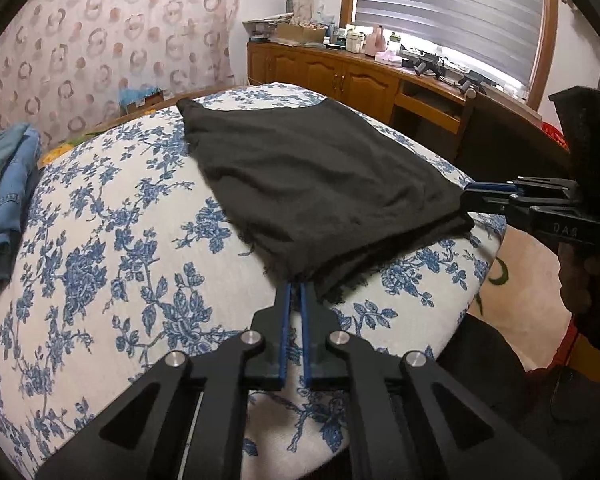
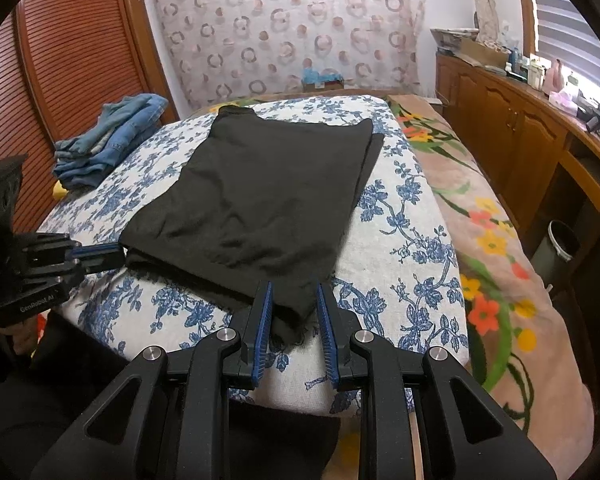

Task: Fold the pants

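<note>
Bin [image 2: 560, 246] only beside right tool [image 2: 294, 312]

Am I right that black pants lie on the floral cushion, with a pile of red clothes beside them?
Not quite. The pants are black and lie on the floral cushion, but the pile beside them is blue denim, not red. The right wrist view shows it best.

Folded jeans [image 2: 108, 144] lying on floral bedspread [image 2: 412, 240]; wooden cabinet [image 2: 512, 128] standing beside bed; bin [image 2: 560, 248] sitting below
</note>
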Demonstrator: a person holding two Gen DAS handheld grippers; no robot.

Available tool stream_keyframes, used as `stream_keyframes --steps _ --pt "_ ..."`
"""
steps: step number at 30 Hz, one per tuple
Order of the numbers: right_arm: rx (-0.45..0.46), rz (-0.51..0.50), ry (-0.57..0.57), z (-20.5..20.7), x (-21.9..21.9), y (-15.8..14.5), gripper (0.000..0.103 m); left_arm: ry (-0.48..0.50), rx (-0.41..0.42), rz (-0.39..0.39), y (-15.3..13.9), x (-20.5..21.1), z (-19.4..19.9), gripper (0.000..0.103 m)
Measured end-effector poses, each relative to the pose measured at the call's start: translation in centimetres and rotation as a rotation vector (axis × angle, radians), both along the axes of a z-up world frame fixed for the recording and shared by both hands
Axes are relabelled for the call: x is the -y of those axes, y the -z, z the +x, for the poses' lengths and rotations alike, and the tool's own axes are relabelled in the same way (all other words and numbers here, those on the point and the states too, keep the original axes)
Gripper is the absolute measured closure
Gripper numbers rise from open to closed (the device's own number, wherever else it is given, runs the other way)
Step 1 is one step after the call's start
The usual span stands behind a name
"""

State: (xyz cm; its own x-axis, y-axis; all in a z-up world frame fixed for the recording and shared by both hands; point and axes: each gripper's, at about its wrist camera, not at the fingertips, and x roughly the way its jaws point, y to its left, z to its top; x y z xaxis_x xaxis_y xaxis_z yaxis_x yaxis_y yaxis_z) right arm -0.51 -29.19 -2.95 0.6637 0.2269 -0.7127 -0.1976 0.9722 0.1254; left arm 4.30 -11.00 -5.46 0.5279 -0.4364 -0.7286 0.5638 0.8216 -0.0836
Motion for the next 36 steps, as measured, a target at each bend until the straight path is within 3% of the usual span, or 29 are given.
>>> stream_keyframes --steps 4,14,17,21,36 --pt "0.013 -0.007 0.001 0.2 -0.2 -0.3 0.082 -0.010 0.019 0.003 -0.6 -0.1 -0.1 0.100" --pt "0.026 -0.007 0.003 0.4 -0.4 -0.7 0.082 -0.026 0.040 -0.001 -1.8 -0.6 0.8 0.064" --pt "0.025 -0.007 0.004 0.4 -0.6 -0.7 0.082 -0.034 0.038 -0.005 -2.0 -0.7 1.3 0.060" --pt "0.023 -0.006 0.005 0.4 -0.6 -0.6 0.082 -0.036 0.037 -0.013 -2.1 -0.6 2.1 0.048" --pt "0.003 0.007 0.018 1.0 -0.1 0.7 0.081 -0.073 -0.050 -0.012 0.0 0.6 5.2 0.044"
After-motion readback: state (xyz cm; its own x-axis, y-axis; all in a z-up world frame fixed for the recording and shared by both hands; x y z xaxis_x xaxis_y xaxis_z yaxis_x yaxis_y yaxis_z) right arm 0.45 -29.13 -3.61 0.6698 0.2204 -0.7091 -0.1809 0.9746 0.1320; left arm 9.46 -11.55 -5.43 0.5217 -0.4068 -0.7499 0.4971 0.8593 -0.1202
